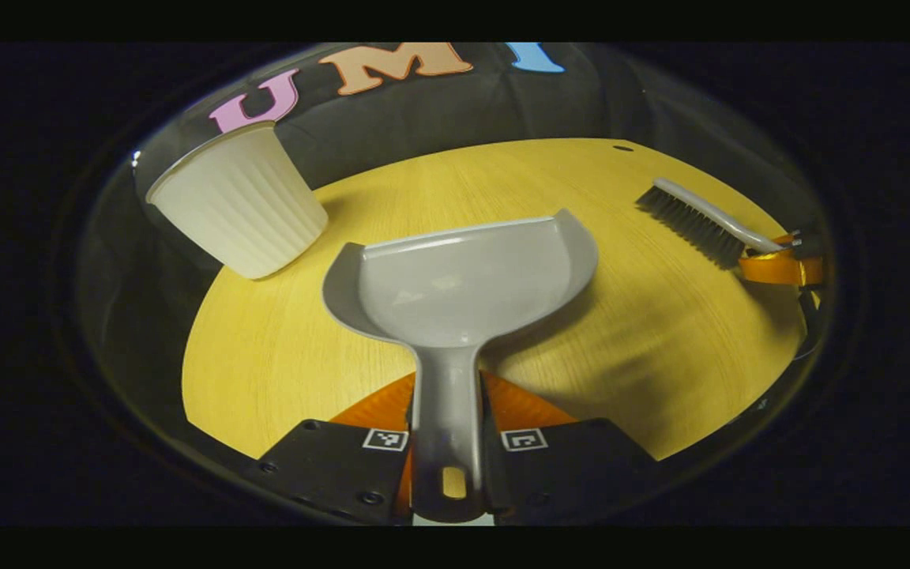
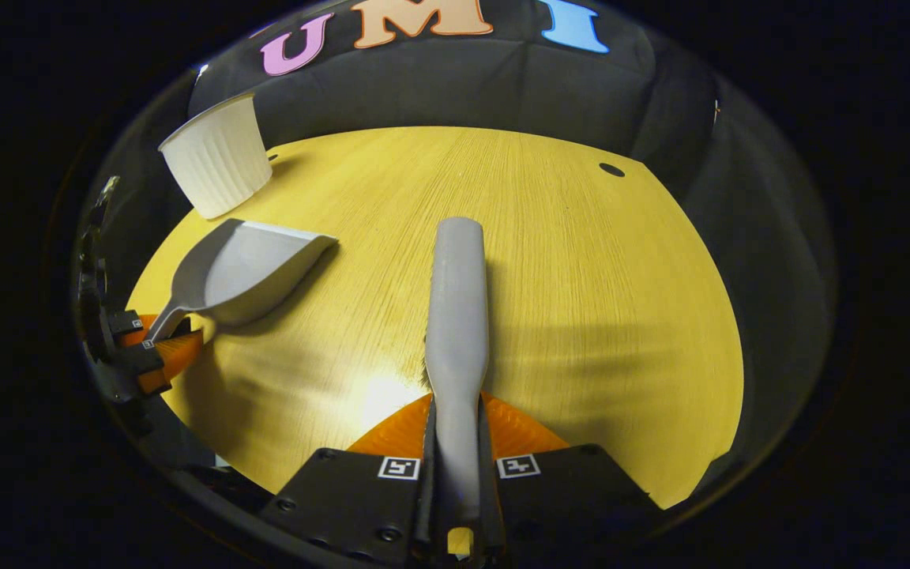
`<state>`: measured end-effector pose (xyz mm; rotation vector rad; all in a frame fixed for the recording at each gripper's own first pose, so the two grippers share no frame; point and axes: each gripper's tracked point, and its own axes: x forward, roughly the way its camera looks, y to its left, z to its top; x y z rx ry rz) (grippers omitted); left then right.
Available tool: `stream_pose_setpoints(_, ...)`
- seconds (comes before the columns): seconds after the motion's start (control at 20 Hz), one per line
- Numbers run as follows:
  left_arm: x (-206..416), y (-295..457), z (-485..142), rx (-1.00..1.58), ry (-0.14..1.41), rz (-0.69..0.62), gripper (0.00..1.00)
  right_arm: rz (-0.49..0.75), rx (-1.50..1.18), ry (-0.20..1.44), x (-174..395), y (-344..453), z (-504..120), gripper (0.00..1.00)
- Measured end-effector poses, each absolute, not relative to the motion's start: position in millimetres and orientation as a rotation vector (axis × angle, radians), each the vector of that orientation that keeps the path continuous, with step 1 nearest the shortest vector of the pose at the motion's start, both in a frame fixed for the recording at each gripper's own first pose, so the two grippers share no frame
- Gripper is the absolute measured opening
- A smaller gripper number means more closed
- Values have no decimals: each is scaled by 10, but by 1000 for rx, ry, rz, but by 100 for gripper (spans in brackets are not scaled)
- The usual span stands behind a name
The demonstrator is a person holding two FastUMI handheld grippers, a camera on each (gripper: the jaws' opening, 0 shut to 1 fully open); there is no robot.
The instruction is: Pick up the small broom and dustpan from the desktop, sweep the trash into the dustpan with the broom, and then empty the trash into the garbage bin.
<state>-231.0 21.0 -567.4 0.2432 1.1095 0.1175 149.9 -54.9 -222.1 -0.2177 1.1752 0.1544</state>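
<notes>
No readable text, brand or number showing on the dustpan [image 1: 463, 276], broom [image 2: 456, 308] or bin [image 1: 238, 201]. Small square coded markers sitting on each hand-held gripper [image 1: 449, 438] [image 2: 459, 466], carrying no legible characters.

One dustpan [image 1: 463, 284], one broom [image 1: 696, 221], one bin [image 1: 238, 201].

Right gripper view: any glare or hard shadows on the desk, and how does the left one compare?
Right gripper view: a bright glare patch on the desk beside the broom, with broad soft shadows. Left gripper view: no hot spot; the dustpan casts a soft shadow, and fisheye bending tilts the bin.
</notes>
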Motion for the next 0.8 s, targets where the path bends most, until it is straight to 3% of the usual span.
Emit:
stream_pose_setpoints(0.2, -2267, 192, -5615, 279, 1089, 140, 33, 137, -232, 1178, 1503, -530, -2134, 23)
stream_pose_setpoints(0.3, -2263, 116, -5563, 252, 1061, 136, 66, 150, -220, 1169, 1482, -488, -2046, 25)
stream_pose_setpoints(0.35, -2328, 107, -5523, 253, 1053, 146, 83, 162, -211, 1160, 1457, -452, -2007, 33)
stream_pose_setpoints(0.4, -2331, 86, -5471, 250, 1037, 157, 100, 176, -210, 1153, 1441, -424, -1935, 48)
stream_pose_setpoints(0.5, -2315, 63, -5184, 264, 956, 215, 95, 212, -232, 1115, 1410, -422, -1727, 93)
stream_pose_setpoints(0.6, -2172, -17, -4607, 269, 790, 280, 95, 268, -245, 1024, 1444, -372, -1365, 93)
stream_pose_setpoints(0.8, -1744, -364, -3240, 211, 443, 308, 94, 365, -131, 636, 1769, -3, -140, 93)
